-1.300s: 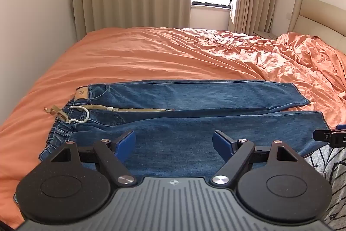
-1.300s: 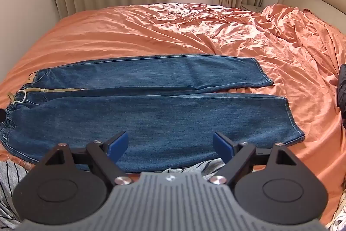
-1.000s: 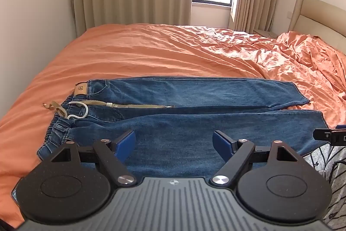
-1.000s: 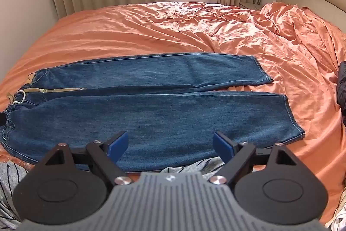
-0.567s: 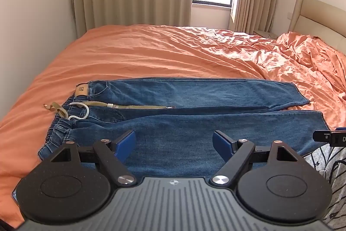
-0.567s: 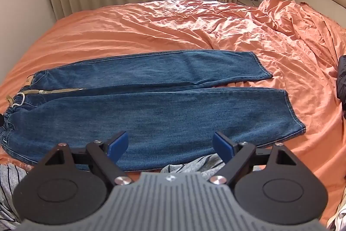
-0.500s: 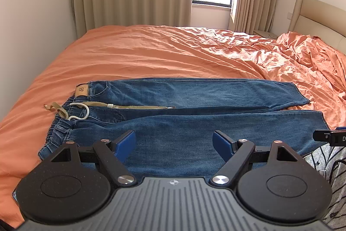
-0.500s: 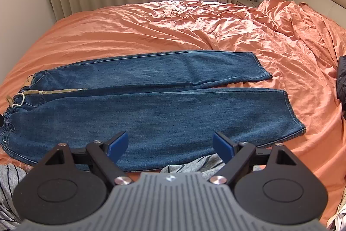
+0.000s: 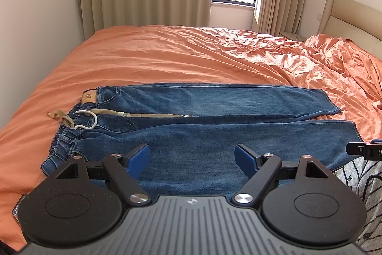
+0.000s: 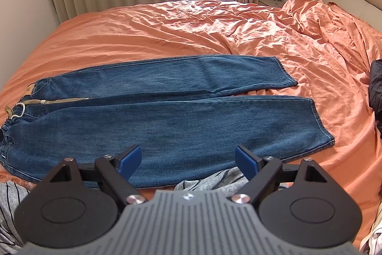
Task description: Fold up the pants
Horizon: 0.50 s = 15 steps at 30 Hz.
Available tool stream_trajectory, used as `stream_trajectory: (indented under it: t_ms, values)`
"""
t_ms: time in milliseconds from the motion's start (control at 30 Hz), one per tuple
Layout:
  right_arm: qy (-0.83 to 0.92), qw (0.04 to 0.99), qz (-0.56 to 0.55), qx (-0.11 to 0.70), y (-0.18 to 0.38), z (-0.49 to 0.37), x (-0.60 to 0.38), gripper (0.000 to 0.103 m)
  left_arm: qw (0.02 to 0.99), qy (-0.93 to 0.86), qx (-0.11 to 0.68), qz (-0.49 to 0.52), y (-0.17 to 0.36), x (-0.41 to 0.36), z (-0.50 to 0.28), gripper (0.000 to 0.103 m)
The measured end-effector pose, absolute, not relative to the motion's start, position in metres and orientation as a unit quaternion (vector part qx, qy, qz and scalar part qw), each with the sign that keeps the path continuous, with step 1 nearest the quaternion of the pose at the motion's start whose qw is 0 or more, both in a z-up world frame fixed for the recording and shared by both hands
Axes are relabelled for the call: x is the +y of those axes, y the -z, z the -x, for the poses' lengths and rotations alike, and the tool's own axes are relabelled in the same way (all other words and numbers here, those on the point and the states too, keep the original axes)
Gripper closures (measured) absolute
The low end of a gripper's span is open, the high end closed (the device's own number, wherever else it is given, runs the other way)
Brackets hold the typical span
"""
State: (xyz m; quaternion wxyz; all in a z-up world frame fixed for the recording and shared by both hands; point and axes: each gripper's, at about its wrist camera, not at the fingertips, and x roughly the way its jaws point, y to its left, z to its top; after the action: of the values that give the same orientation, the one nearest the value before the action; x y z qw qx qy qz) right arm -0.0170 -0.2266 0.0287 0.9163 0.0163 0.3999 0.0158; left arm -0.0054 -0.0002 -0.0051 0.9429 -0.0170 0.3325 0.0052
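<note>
Holding both tongs above the near edge of the bed, we see the left tongs and the right tongs each with blue pads spread wide apart and nothing between them. Just beyond the pads lie the jeans, spread flat across the orange bedsheet with the waistband toward the left and the two hems toward the right. The near leg runs directly ahead of both tongs; the far leg lies beside it, the two touching along most of their length and parting slightly at the hems. A beige drawstring trails from the waist along the seam between the legs. Some grey patterned fabric lies at the bed's near edge, below the near leg. We judge the task to be at its start: the pants are laid out but no fold is made. The next move, we judge, calls for lowering the left tongs to the near leg's edge by the waistband and the right tongs to the same edge by the near hem, closing on denim alone, and carrying that leg over onto the far one so the edges meet.
</note>
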Motion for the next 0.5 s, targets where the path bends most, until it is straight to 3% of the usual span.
stream_trajectory:
  t_ms: [500]
  values:
    - [-0.010, 0.918, -0.024, 0.395, -0.0322, 0.0237, -0.2307, 0.021, 0.942, -0.003, 0.335, 0.014, 0.0046, -0.0052, 0.0076, 0.008]
